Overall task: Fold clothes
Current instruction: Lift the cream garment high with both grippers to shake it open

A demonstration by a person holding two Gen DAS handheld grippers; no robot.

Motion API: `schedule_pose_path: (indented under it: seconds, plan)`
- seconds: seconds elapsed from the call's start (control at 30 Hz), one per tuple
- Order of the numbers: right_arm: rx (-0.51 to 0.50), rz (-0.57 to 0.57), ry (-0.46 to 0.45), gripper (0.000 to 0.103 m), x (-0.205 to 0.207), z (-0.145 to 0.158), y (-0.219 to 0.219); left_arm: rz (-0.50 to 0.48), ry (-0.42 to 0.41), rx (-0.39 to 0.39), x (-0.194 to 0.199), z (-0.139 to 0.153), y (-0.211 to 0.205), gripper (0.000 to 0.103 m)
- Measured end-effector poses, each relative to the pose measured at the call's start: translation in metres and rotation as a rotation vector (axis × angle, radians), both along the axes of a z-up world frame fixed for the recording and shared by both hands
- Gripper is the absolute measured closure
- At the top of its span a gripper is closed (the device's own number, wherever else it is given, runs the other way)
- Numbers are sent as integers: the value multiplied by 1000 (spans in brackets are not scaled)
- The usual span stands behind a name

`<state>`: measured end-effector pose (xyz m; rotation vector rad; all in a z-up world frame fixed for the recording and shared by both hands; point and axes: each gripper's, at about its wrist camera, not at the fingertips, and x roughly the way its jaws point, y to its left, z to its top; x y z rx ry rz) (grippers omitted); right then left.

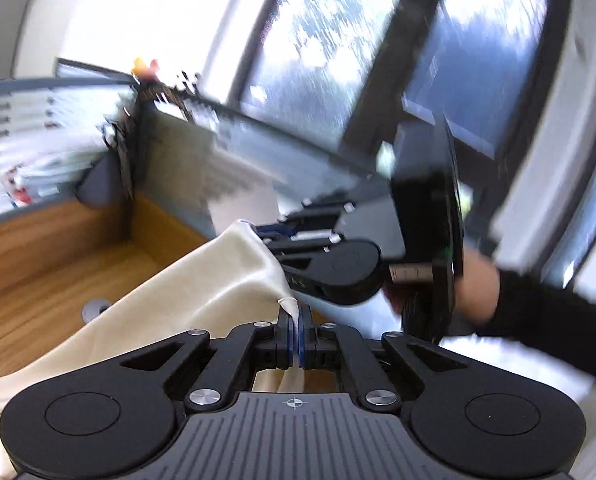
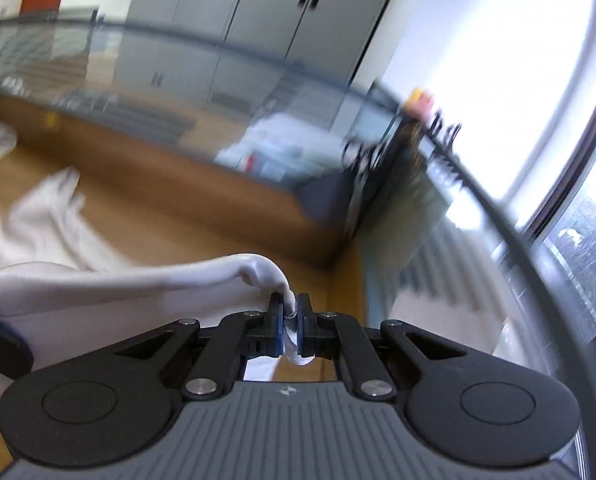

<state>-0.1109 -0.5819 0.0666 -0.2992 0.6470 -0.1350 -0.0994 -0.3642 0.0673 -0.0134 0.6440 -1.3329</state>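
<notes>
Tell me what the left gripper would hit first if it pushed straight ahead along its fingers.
Probably the right gripper, which sits just ahead and holds the same cream garment that the left gripper pinches. Depth is unclear through the fisheye lens and blur.

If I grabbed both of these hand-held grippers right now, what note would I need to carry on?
Left hand-held gripper: shut on an edge of the cream cloth.
Right hand-held gripper: shut on another part of the same cloth, held up above the wooden table.
Done: cloth lifted, no fold visible yet.
Left: bring the edges together, lay it flat. More pale fabric waits on the table.
</notes>
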Motion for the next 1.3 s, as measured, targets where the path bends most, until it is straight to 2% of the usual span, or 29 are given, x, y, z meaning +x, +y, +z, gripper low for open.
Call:
schedule_pose_path:
  seconds: [0.13, 0.23, 0.47, 0.63, 0.8, 0.93, 0.97, 1.1, 1.3]
  plan:
    - [-11, 87, -54, 96, 28, 20, 25, 185, 55, -52, 14, 0, 47, 99]
    - [-23, 207, -56, 96, 59, 21, 60, 359, 95, -37, 26, -12, 100, 99]
    - [-47, 516, -9, 97, 138, -1, 189, 792, 216, 4, 25, -48, 246, 101]
    - [-67, 723, 31, 97, 150, -13, 305, 1022, 286, 49, 11, -77, 337, 101]
    - [-88, 901, 49, 97, 149, -8, 419, 1100, 261, 122, 3, -94, 402, 97]
    - [-83, 1008, 44, 97, 147, 6, 484, 1120, 201, 167, 12, -104, 427, 58]
    - [-84, 1030, 47, 97, 146, 10, 495, 1114, 179, 184, 15, -108, 434, 52]
    - [-82, 1103, 70, 97, 136, 23, 529, 1064, 128, 213, 25, -118, 477, 43]
    - [-115, 1121, 93, 97, 126, 34, 552, 893, 148, 218, 59, -146, 500, 37]
